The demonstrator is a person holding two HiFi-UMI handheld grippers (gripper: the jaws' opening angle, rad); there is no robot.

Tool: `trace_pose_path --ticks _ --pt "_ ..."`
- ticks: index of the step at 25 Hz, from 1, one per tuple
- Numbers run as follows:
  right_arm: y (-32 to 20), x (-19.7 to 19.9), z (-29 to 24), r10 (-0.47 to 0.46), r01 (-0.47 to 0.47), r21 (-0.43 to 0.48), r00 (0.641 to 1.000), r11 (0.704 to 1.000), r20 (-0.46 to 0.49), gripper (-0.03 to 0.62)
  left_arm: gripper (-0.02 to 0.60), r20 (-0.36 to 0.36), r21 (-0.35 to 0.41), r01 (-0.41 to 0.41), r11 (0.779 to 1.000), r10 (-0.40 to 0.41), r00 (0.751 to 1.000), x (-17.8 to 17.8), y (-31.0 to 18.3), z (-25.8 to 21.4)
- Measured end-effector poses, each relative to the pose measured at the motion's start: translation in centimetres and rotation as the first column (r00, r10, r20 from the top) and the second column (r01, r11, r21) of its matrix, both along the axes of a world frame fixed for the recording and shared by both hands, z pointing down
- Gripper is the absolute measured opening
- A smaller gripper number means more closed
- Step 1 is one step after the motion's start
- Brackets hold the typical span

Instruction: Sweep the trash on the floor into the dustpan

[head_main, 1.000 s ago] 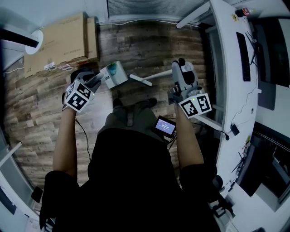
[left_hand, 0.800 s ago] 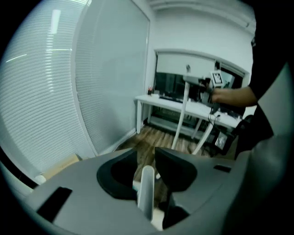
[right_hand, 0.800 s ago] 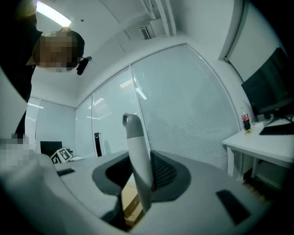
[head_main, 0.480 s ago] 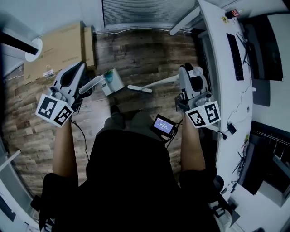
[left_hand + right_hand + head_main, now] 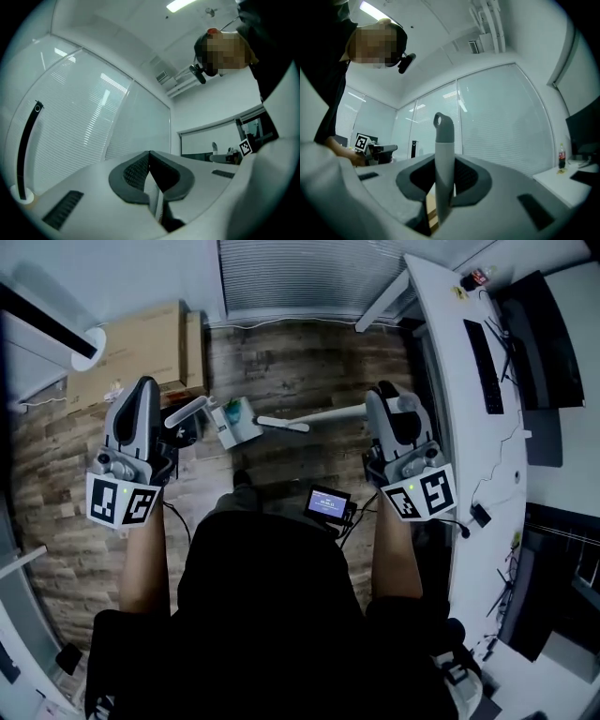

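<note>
The white dustpan (image 5: 236, 422) lies on the wood floor ahead of my feet with something teal inside, and its handle (image 5: 190, 412) points left. My left gripper (image 5: 142, 387) is raised well above and left of it. Its jaws have just been closing and are now shut with nothing between them (image 5: 150, 154). My right gripper (image 5: 384, 392) is shut on the broom's grey handle (image 5: 443, 140), which sticks up between the pads. The broom's white stick (image 5: 330, 413) slants down to the brush head (image 5: 282, 425) beside the dustpan.
Flat cardboard boxes (image 5: 131, 345) lean at the far left wall. A white desk (image 5: 448, 399) with a keyboard (image 5: 487, 367) and monitor (image 5: 548, 329) runs along the right. Window blinds (image 5: 300, 277) are ahead. A small screen (image 5: 328, 505) hangs at my waist.
The left gripper has lifted away from the dustpan, swung from pointing down to level and shut. The dustpan stayed on the floor. The right gripper rose with the broom.
</note>
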State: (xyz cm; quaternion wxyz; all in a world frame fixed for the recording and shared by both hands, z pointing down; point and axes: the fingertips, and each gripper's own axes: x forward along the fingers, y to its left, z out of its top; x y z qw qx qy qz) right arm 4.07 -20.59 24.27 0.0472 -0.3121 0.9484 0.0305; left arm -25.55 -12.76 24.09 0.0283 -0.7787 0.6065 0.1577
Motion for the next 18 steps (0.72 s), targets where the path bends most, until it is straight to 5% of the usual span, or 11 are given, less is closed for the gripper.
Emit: trace_pose_path --ticks 10,18 --pt "6.0 6.0 1.0 -0.004 0.004 -0.003 1.000 1.000 -0.004 0.075 -0.005 0.074 -0.030 0.169 0.985 -0.166 0.983 5.8 8.7 0.3" --pt "13.3 13.1 3.2 -0.015 0.016 -0.021 0.999 1.000 0.028 0.075 -0.005 0.102 -0.091 0.150 0.985 -0.141 0.985 13.4 15.0 2.9"
